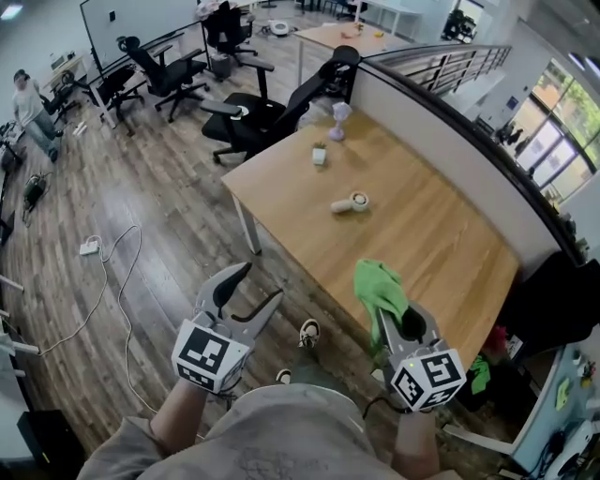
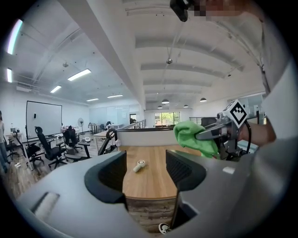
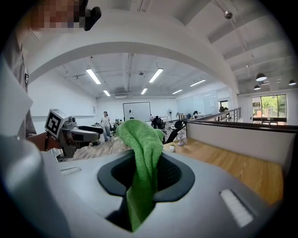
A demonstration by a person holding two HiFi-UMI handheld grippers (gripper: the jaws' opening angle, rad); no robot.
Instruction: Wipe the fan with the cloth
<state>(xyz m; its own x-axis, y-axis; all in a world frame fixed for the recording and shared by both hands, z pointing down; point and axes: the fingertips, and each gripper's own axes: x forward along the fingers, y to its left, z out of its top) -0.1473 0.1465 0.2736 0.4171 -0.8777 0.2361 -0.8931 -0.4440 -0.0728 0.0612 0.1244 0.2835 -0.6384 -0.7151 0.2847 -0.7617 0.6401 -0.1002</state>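
jaws: left gripper point(image 1: 262, 282) apart, right gripper point(image 1: 394, 317) gripping cloth point(image 1: 377, 283) | fan point(image 1: 351, 202) on wooden office table point(image 1: 427, 239)

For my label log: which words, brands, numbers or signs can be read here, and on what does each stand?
No text is readable in any view.
Cubes on left gripper and right gripper: square markers, patterns only, no letters.
On the whiteboard: marks too small to read.
On the shirt: faint print, too blurred.
On the cloth: no label shows.
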